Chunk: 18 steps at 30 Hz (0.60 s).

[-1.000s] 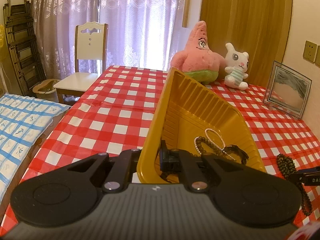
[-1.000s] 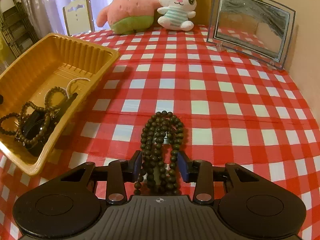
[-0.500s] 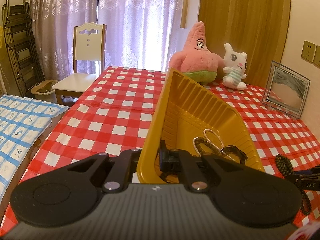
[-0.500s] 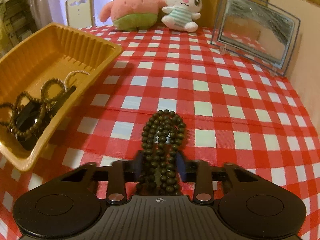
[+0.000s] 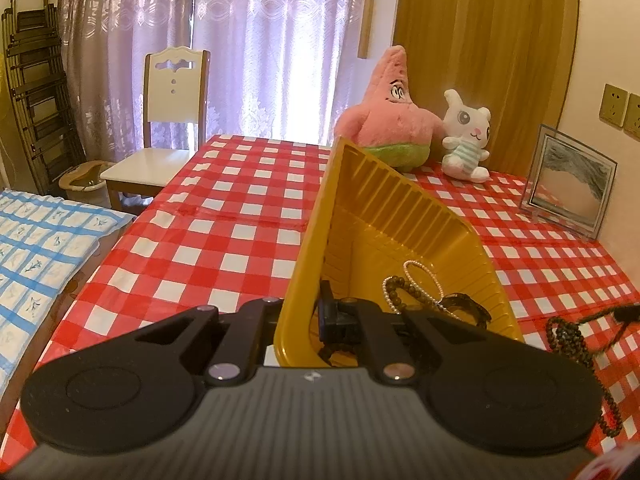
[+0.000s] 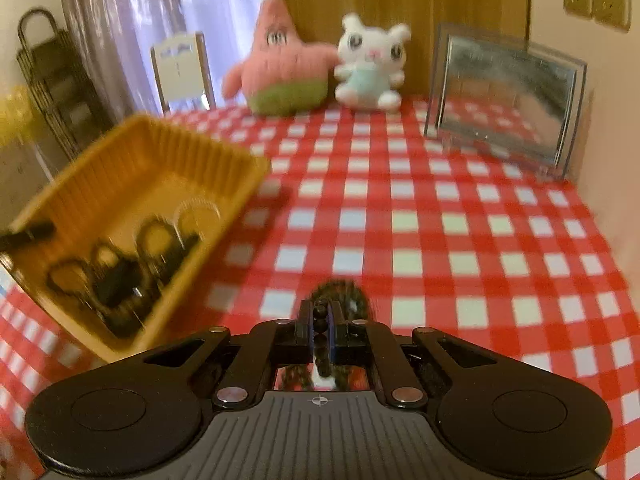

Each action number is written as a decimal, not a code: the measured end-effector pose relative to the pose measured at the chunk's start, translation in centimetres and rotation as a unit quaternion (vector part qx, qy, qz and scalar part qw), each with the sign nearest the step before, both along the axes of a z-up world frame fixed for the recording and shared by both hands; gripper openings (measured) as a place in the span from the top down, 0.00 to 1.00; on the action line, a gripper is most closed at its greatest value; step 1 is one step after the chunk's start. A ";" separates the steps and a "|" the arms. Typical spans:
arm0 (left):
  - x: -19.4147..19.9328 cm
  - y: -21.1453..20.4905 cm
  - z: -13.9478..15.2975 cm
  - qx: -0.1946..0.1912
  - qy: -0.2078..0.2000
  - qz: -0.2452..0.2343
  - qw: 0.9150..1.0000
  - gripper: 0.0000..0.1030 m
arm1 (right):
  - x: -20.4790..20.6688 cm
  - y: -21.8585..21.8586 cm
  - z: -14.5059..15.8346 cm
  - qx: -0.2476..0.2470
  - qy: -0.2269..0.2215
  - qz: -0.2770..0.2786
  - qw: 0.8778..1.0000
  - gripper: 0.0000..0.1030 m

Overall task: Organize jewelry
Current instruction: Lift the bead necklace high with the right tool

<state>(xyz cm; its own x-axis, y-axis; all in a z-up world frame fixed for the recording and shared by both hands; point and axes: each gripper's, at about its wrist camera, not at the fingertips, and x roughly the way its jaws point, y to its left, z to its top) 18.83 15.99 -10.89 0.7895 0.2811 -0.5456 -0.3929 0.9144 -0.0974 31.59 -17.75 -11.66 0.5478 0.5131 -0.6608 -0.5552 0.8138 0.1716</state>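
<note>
My right gripper [image 6: 320, 322] has just been closing and its jaws are now pinched on a string of dark brown wooden prayer beads [image 6: 322, 334]; a few beads sit right between the pads, a bunch pokes out past the tips and the rest dangles underneath, clear of the red-and-white checked tablecloth [image 6: 440, 240]; in the left wrist view the same string [image 5: 568, 336] hangs at the far right edge, just right of the tray.

My left gripper [image 5: 298, 320] is clamped tight on the near wall of the ribbed yellow plastic tray [image 5: 384, 216], one finger inside and one outside; the tray sits tipped, its far end raised off the cloth.

Inside the tray, down at the near end: a thin white pearl bracelet [image 5: 420, 276], a brown beaded bracelet [image 5: 396, 288] and some dark pieces I can't make out properly; the right wrist view is too blurry to help there.

Far end of the table: a pink star-shaped plush [image 6: 280, 72], a white bunny plush [image 6: 368, 68] just right of it, and a clear-framed sand picture [image 6: 508, 96] on the right by the wall.
</note>
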 end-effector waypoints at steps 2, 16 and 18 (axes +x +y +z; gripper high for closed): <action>0.0 0.0 0.0 0.001 -0.001 -0.002 1.000 0.94 | 0.0 -0.5 2.0 0.015 -0.012 0.003 1.000 0.94; -0.1 -0.1 0.2 0.000 -0.005 -0.008 1.000 0.94 | -2.1 -2.2 15.3 0.067 -0.109 0.039 0.991 0.94; -0.1 -0.1 0.2 0.002 -0.004 -0.010 1.000 0.94 | -2.2 -2.3 17.0 0.066 -0.118 0.043 0.990 0.94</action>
